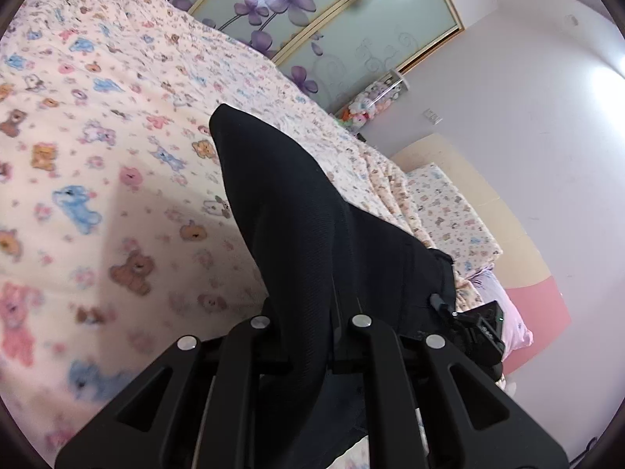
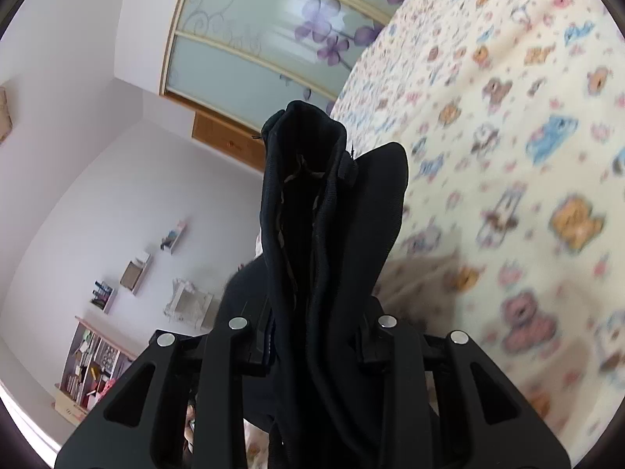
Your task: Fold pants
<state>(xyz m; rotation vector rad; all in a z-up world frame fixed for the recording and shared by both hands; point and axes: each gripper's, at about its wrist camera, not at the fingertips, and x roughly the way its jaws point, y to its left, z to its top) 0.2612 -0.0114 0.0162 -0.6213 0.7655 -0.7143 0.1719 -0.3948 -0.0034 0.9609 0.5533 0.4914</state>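
This is a bedroom with pale walls and a big wardrobe with purple flowers on its glass doors (image 1: 297, 19). The bed has a cream bedspread (image 1: 97, 136) covered in little teddy bears.

The black pants (image 1: 297, 211) are up in the air above the bedspread, held by both grippers. They look soft, floppy and light. They bend and droop wherever nothing holds them. A good place to hold them looks like a thick edge, such as the waistband or a hem, because thin cloth could slip out.

The left gripper (image 1: 308, 351) has its fingers almost fully closed. They pinch a thin bit of the black cloth, which runs up and away from them in a long point.

The right gripper (image 2: 312, 351) has its fingers a little way apart, because a thick bunch of the pants (image 2: 312, 203) fills the gap. The cloth stands up in folds, and I can see inside an opening at the top.
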